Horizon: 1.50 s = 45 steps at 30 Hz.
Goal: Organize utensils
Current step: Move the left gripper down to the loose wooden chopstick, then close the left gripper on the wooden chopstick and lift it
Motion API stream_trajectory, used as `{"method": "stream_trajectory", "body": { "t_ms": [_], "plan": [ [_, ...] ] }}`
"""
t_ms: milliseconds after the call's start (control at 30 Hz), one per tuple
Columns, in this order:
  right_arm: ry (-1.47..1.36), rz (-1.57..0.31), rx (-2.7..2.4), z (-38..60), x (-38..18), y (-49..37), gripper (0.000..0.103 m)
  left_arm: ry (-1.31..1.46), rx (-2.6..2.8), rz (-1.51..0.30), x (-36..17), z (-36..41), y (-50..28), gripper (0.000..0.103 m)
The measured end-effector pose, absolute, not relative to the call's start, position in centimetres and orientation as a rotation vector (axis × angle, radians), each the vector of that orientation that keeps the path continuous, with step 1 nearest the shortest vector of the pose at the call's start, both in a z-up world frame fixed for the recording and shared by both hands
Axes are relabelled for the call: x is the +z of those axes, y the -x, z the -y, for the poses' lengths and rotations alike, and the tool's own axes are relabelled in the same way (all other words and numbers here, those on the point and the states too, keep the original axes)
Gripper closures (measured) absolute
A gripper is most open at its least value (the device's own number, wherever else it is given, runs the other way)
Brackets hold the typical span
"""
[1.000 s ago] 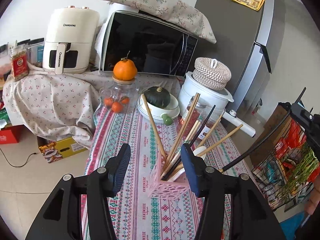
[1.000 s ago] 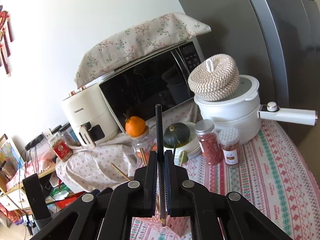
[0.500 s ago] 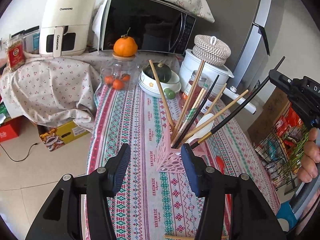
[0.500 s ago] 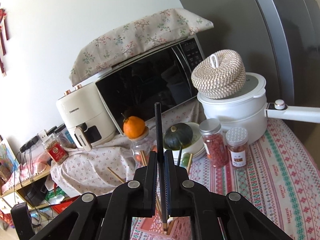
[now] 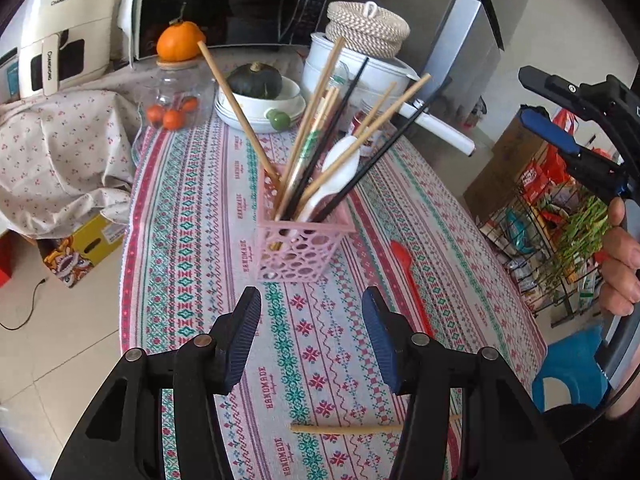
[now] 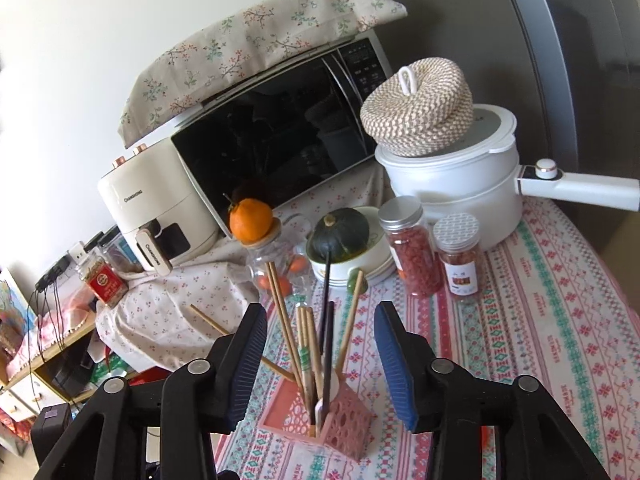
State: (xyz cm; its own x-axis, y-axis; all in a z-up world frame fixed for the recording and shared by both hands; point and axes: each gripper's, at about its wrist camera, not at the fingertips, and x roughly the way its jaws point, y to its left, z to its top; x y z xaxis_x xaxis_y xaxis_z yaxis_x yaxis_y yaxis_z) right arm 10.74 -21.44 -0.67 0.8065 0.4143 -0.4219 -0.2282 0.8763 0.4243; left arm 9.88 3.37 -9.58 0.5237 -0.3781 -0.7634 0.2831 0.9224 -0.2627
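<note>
A pink perforated holder (image 5: 304, 248) stands on the patterned tablecloth (image 5: 200, 240), holding several wooden and black chopsticks and a white spoon (image 5: 340, 160). My left gripper (image 5: 312, 336) hovers open just in front of it, with nothing between its fingers. A red spoon (image 5: 412, 280) lies to the right of the holder, and a loose wooden chopstick (image 5: 348, 429) lies near the front edge. My right gripper (image 6: 320, 360) is above the holder (image 6: 340, 420) with its jaws opening. The black chopstick (image 6: 326, 340) stands free between them, its lower end in the holder. A hand (image 5: 620, 264) carries the right gripper (image 5: 528, 94).
At the back stand a microwave (image 6: 280, 136), a cream air fryer (image 6: 156, 204), a white pot (image 6: 452, 196) with a woven lid, two spice jars (image 6: 416, 248), a bowl with a green squash (image 6: 340, 232) and an orange (image 6: 250, 220) on a glass jar. A wire rack (image 5: 552, 240) stands right of the table.
The right jaws have parted and let go of the black chopstick, which now leans in the holder. The left gripper has tipped downward and drawn back from the holder.
</note>
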Motion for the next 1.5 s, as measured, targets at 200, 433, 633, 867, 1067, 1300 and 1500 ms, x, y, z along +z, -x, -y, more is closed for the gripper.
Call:
{"method": "stream_trajectory", "body": {
  "t_ms": [200,433,633,867,1067,1300,1500],
  "plan": [
    [-0.318,-0.654,0.256,24.8,-1.8,-9.0,0.034,-0.003,-0.485,-1.013,-11.2,0.3,-7.8,0.047],
    [-0.274,-0.883,0.104,29.6,-5.7,-7.2,0.033,-0.21,-0.626,-1.125,-14.3,5.1,-4.8,0.047],
    [-0.305,-0.955,0.061,33.3,-7.2,-5.2,0.032,-0.431,-0.756,-1.171,-16.4,8.3,-2.1,0.047],
    [-0.292,-0.98,0.057,35.2,-7.7,-3.7,0.029,-0.589,-0.804,-1.22,-18.9,10.3,-0.5,0.047],
    [-0.317,-0.998,0.07,35.7,-8.2,-3.7,0.027,-0.576,-0.744,-1.215,-19.6,11.5,-1.6,0.06],
    [-0.32,-1.015,0.071,35.5,-8.8,-4.3,0.026,-0.445,-0.617,-1.257,-19.6,10.7,-4.4,0.084],
    [-0.312,-1.02,0.055,35.7,-9.4,-4.7,0.026,-0.357,-0.496,-1.273,-19.7,8.5,-6.6,0.096]
  ]
}}
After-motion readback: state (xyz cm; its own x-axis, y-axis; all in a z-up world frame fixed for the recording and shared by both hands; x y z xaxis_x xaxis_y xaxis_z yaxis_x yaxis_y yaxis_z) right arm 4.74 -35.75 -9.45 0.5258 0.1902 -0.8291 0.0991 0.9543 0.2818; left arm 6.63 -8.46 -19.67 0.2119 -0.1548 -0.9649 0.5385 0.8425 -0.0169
